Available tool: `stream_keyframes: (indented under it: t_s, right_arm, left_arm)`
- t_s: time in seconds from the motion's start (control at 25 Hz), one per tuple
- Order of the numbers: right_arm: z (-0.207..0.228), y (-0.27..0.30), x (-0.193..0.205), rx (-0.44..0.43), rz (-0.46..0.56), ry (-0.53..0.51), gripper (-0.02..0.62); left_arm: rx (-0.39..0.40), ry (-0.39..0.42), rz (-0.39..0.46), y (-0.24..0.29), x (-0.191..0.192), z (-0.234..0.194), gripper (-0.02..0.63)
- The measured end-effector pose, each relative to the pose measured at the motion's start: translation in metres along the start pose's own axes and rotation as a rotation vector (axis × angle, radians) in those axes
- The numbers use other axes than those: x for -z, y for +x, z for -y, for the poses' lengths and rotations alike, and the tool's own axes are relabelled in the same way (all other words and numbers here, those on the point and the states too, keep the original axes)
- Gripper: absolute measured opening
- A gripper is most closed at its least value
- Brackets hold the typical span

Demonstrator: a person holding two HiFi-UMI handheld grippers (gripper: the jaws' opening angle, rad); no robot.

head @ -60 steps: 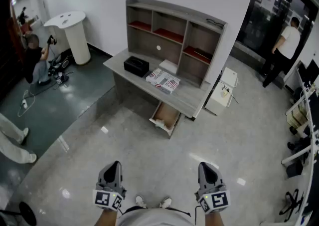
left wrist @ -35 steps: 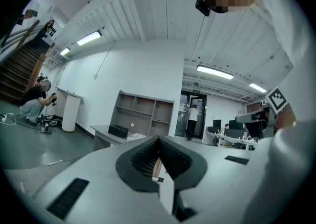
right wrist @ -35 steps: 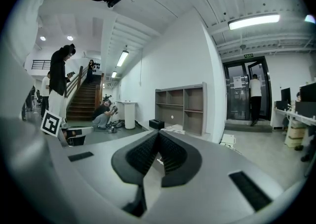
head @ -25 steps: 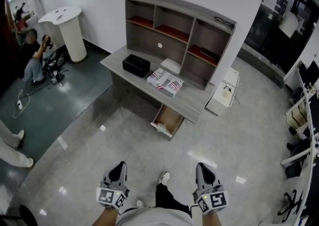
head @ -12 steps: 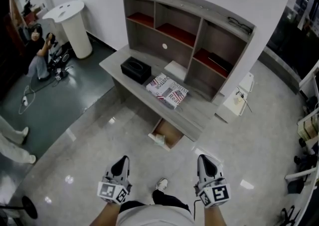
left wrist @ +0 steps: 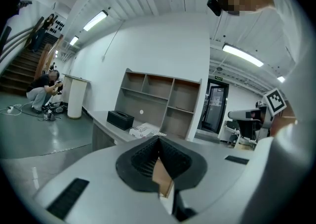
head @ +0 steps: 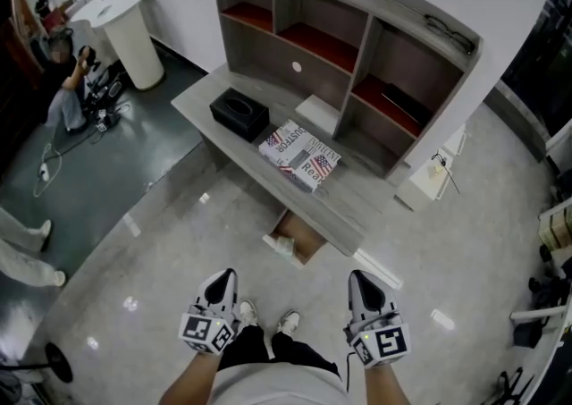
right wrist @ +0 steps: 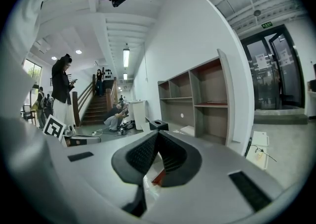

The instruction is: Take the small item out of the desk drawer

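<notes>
One drawer (head: 305, 237) is seen pulled open under the surface (head: 354, 215), with a small pale item (head: 282, 248) inside; left tongs (head: 223, 280) and right tongs (head: 357, 280) are clenched, empty.

The table (head: 350, 208) runs from the centre left toward the lower right of the head view. A shelf unit (head: 357, 1) stands on its rear half. On the table, a box (head: 239, 114) lies at the left and papers (head: 300, 155) to its right. A pad (head: 317, 113) lies behind the papers, against the shelf unit. The drawer (head: 302, 235) stands open under the table's front edge, with an item (head: 279, 247) at its left side. The left claw (head: 222, 285) and right claw (head: 362, 287) sit at the bottom centre, with shoes (head: 243, 311) between them. A stand (head: 125, 32) is at the upper left.
</notes>
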State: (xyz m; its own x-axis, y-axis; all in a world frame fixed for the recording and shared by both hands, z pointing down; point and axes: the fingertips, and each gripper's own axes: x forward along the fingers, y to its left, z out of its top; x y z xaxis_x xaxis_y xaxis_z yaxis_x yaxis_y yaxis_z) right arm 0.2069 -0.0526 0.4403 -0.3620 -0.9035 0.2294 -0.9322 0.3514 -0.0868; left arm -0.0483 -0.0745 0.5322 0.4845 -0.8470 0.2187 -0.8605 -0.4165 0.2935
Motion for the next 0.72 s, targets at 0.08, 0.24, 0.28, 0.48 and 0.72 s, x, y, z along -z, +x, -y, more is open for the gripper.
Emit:
stream_keyframes:
  t_s: [0.08,0.24,0.28,0.48,0.72]
  right_arm:
    - [-0.001,0.008,0.005,0.004,-0.023,-0.017,0.023]
    - [-0.008,0.034,0.025,0.018,-0.071,-0.030,0.023]
    - [-0.012,0.039,0.031,0.017,-0.088,-0.028,0.023]
    - [-0.022,0.062,0.059,0.012,-0.160,-0.026,0.023]
    - [-0.036,0.085,0.100,0.016,-0.214,-0.001,0.023]
  left_arm:
    - [0.021,-0.029,-0.023,0.013,0.018,-0.003,0.018]
    - [0.035,-0.116,-0.094,0.044,0.068,-0.027,0.018]
    - [0.036,-0.135,-0.115,0.053,0.081,-0.033,0.018]
    - [0.066,-0.248,-0.222,0.091,0.146,-0.045,0.018]
    - [0.115,-0.405,-0.340,0.124,0.227,-0.042,0.020]
